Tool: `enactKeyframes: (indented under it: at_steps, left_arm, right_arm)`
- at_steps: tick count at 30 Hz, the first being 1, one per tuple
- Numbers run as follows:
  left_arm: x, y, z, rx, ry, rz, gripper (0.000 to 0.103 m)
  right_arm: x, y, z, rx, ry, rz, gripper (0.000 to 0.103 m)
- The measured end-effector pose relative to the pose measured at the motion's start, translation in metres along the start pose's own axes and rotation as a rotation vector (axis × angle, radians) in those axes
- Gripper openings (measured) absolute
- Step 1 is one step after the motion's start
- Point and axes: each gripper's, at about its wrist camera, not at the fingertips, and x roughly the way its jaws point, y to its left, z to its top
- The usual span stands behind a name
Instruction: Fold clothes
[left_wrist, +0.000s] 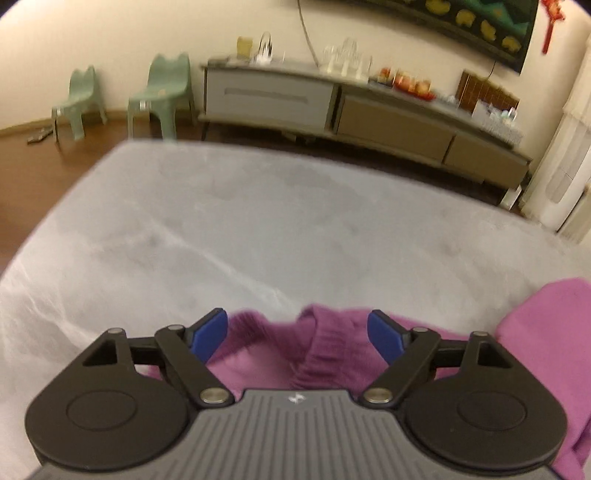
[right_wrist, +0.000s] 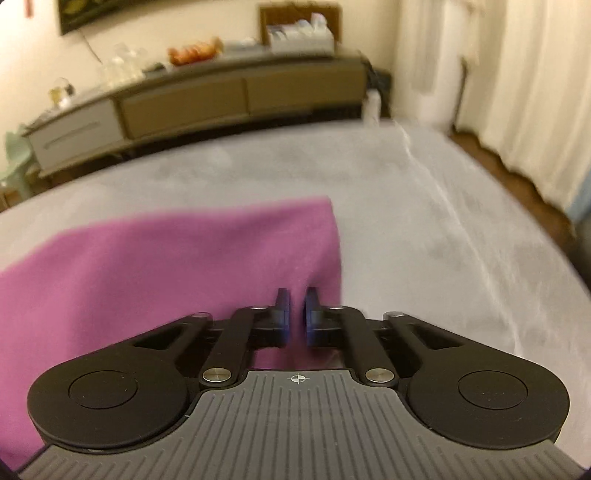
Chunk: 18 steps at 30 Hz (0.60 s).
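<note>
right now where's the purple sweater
The purple sweater lies on the grey bed cover, left of centre in the right wrist view; in the left wrist view its ribbed collar sits under the open left gripper.

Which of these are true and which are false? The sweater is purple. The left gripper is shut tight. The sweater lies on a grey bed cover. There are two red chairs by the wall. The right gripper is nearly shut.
1. The sweater is purple. True.
2. The left gripper is shut tight. False: its jaws stand wide open, with the sweater's ribbed part showing between them.
3. The sweater lies on a grey bed cover. True.
4. There are two red chairs by the wall. False: the two small chairs are pale green.
5. The right gripper is nearly shut. True: only a narrow gap shows between its pads, over the sweater's edge.
</note>
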Motion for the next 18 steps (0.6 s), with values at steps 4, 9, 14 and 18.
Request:
enactKeyframes:
  at_steps: [4, 9, 14, 18]
  left_arm:
    - [-0.047, 0.01, 0.002, 0.001, -0.11, -0.059, 0.091]
    - [-0.05, -0.005, -0.021, 0.124, -0.032, -0.059, 0.093]
    - [-0.061, -0.042, -0.057, 0.344, 0.006, -0.022, 0.093]
    - [-0.062, -0.046, -0.072, 0.385, 0.008, 0.016, 0.093]
  right_arm:
    - [-0.12, 0.016, 0.022, -0.15, -0.472, -0.004, 0.0]
    - [-0.135, 0.038, -0.033, -0.426, -0.205, 0.141, 0.008]
    - [-0.11, 0.036, -0.084, -0.545, 0.062, 0.048, 0.062]
    - [-0.115, 0.003, -0.058, -0.251, 0.0, 0.132, 0.089]
